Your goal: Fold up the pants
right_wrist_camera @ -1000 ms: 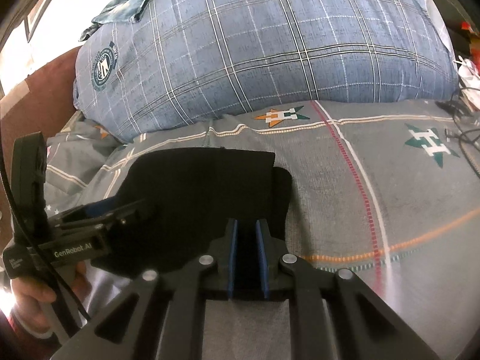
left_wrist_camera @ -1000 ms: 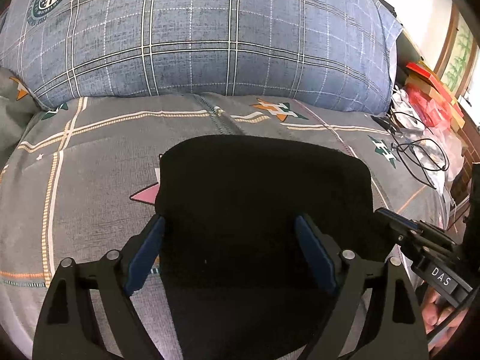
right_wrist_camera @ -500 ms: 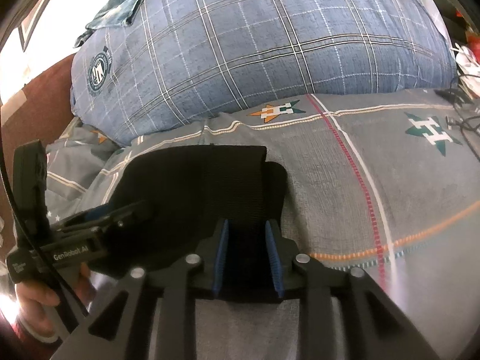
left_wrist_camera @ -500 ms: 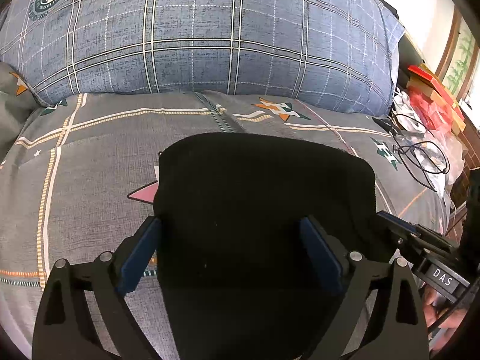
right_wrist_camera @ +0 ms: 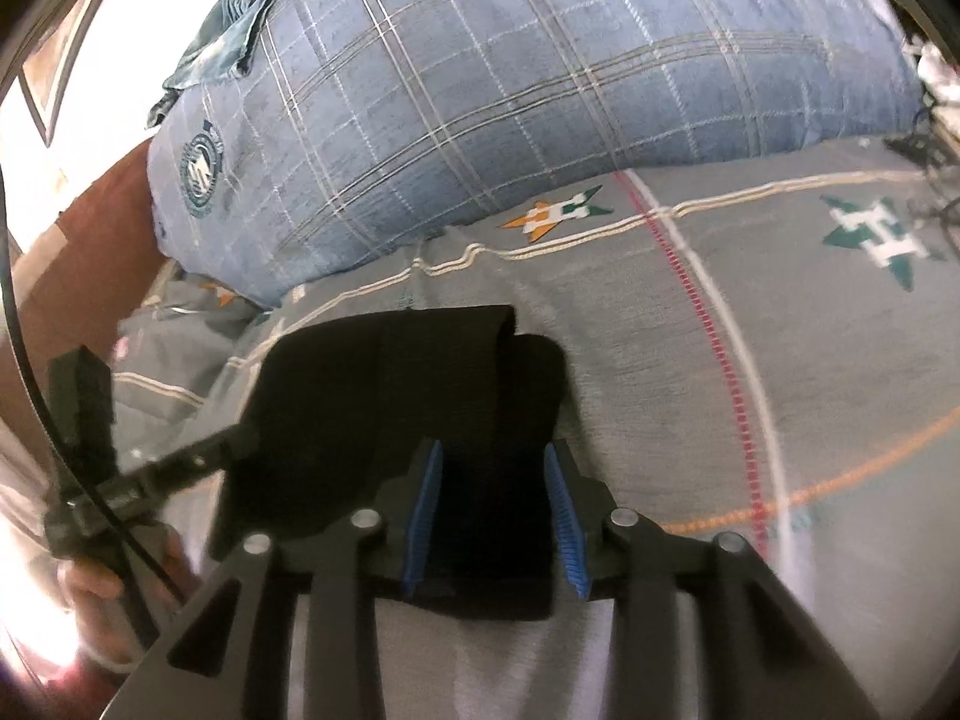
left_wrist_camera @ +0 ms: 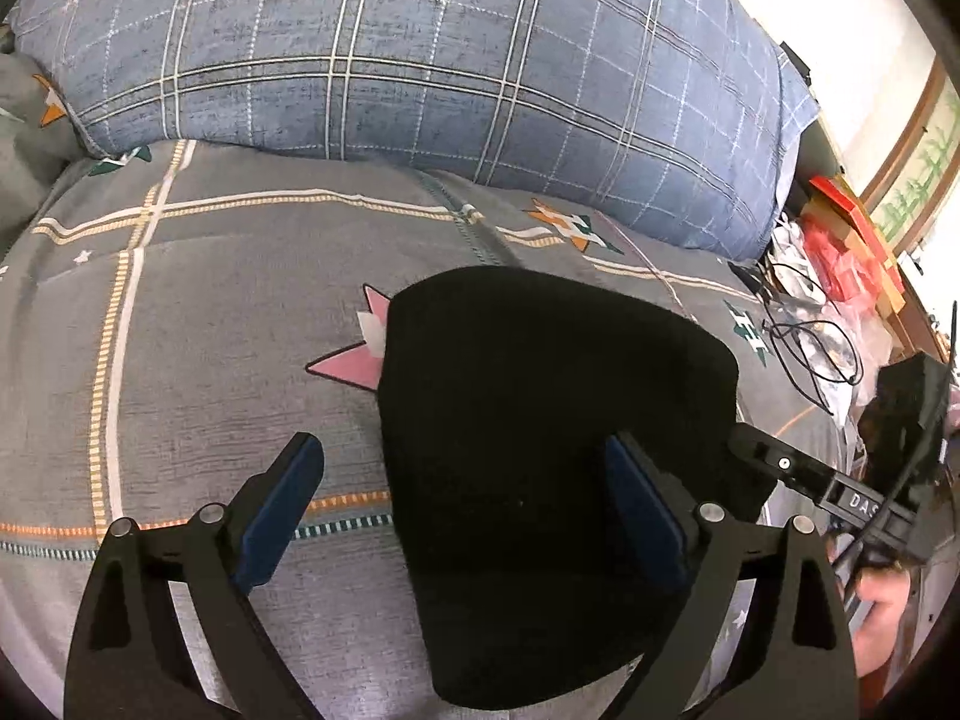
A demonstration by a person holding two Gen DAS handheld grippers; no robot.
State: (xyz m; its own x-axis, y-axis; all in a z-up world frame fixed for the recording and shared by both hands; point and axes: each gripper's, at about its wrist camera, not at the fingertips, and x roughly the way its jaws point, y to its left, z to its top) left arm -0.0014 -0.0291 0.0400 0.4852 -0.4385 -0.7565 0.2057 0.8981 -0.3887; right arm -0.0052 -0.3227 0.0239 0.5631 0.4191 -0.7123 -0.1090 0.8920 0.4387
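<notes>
The black pants (left_wrist_camera: 552, 420) lie folded into a compact block on the grey patterned bedspread (left_wrist_camera: 210, 312). They also show in the right wrist view (right_wrist_camera: 408, 396). My left gripper (left_wrist_camera: 462, 504) is wide open and empty, its blue pads straddling the near left part of the block. My right gripper (right_wrist_camera: 495, 510) is open, its blue pads either side of the near right edge of the pants, gripping nothing. Each gripper shows at the edge of the other's view.
A big blue plaid pillow (left_wrist_camera: 420, 60) lies along the back of the bed. Black cables (left_wrist_camera: 810, 336), bags and red boxes (left_wrist_camera: 840, 228) crowd the right side. A denim garment (right_wrist_camera: 222, 42) rests on top of the pillow. The wooden bed frame (right_wrist_camera: 90, 252) is at left.
My right gripper opened and let go of the pants edge. My left gripper, open throughout, shifted left, so the pants now sit toward the right of its view.
</notes>
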